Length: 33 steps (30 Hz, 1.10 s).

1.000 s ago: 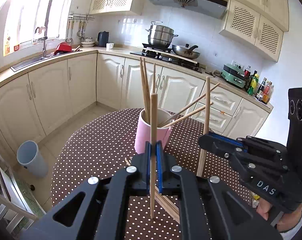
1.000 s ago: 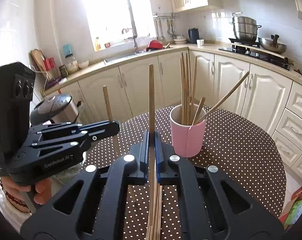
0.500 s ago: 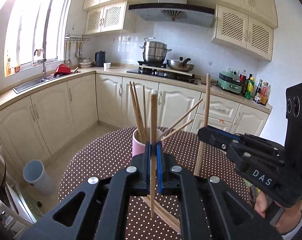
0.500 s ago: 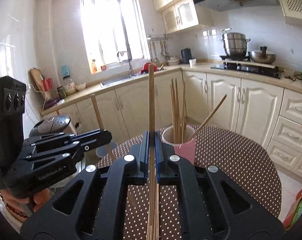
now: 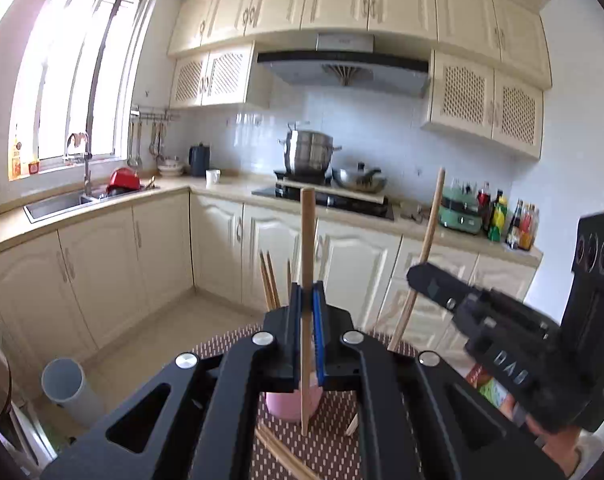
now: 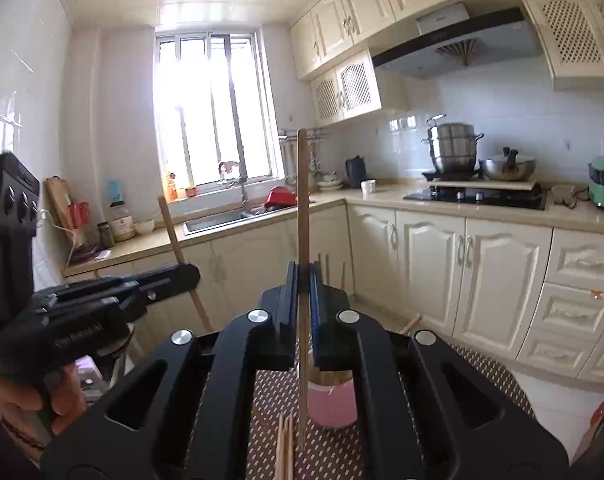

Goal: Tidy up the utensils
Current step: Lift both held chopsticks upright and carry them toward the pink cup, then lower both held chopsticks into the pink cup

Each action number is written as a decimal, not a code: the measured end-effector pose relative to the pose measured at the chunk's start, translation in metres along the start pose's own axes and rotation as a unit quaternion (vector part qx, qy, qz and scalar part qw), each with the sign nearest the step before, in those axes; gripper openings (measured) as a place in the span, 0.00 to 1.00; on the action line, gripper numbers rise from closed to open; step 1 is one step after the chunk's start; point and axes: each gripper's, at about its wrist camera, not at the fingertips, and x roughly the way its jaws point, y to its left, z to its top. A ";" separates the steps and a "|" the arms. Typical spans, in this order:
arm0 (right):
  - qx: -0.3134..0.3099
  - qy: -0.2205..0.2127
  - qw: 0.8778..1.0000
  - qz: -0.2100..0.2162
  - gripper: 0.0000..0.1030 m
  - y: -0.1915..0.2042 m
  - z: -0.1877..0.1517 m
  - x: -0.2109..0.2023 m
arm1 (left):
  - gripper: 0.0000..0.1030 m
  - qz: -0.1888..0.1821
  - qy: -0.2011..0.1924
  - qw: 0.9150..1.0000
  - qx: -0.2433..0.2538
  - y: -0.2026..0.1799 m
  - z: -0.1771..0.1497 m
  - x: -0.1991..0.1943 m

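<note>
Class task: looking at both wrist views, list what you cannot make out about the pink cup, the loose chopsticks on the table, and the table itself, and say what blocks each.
- Pink cup: left wrist view, upper part hidden behind the left gripper.
- Loose chopsticks: right wrist view, cut off by the bottom edge; count unclear.
- Table: both views, mostly covered by gripper bodies.

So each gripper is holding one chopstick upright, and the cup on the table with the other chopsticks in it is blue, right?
Not quite: the cup is pink, as the right wrist view shows. The rest holds: the left gripper and right gripper each clamp one chopstick upright.
</note>
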 end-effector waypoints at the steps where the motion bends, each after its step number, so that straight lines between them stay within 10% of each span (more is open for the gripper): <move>1: 0.001 -0.005 1.000 -0.001 0.06 -0.001 0.002 0.005 | 0.06 0.001 -0.006 1.000 -0.001 0.000 0.004 0.003; 14: -0.038 -0.072 0.995 -0.059 0.06 0.008 -0.006 0.052 | 0.06 0.006 -0.038 0.999 -0.030 0.012 0.013 0.070; 33: -0.065 -0.016 0.996 -0.055 0.06 0.010 -0.051 0.070 | 0.06 -0.006 0.019 0.999 -0.033 0.030 -0.048 0.107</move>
